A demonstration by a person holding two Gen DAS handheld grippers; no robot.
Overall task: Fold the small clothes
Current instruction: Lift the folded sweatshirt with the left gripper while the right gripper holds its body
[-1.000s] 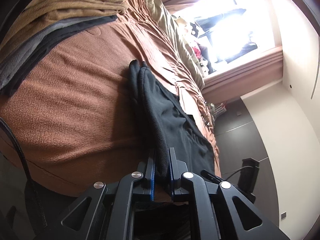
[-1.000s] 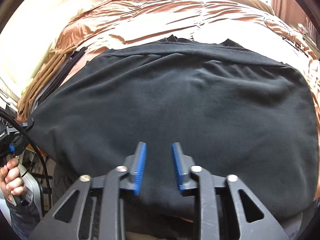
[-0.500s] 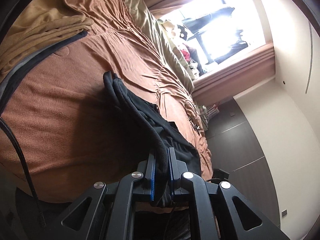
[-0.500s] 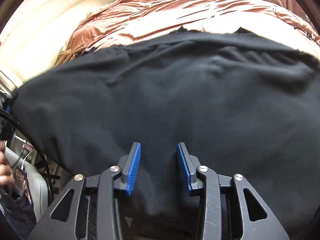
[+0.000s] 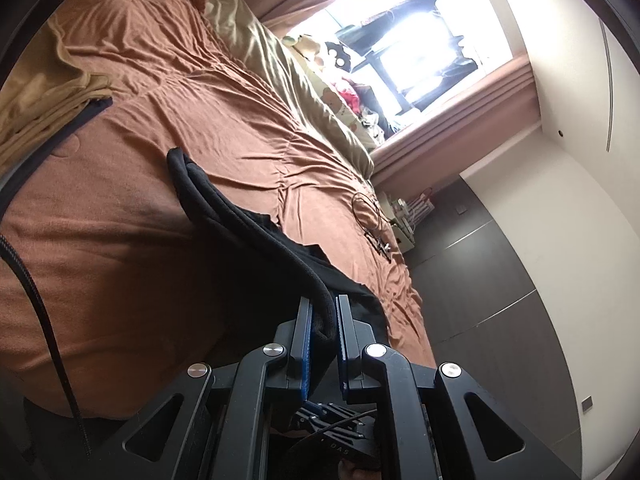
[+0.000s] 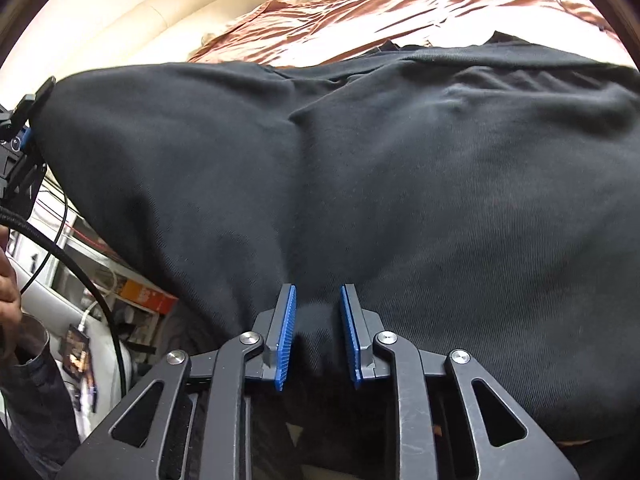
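Note:
A black garment lies spread on the brown bedspread and fills most of the right wrist view. My left gripper is shut on the garment's thick hem and holds that edge up off the bed, so the cloth hangs from it as a taut ridge. My right gripper is down on the near part of the garment. Its jaws are closing, with a bunched fold of black cloth between the blue pads and creases running out from them. At the far left of the right wrist view the left gripper holds the garment's corner.
Folded tan and dark clothes are stacked at the left of the bed. Beige pillows lie along the far side near a bright window. A thin cable rests on the bedspread. A cream headboard stands behind. A hand shows at left.
My left gripper has risen with the hem, pulling that edge of the garment higher off the bed. My right gripper has sunk onto the cloth and its jaws have narrowed around a fold.

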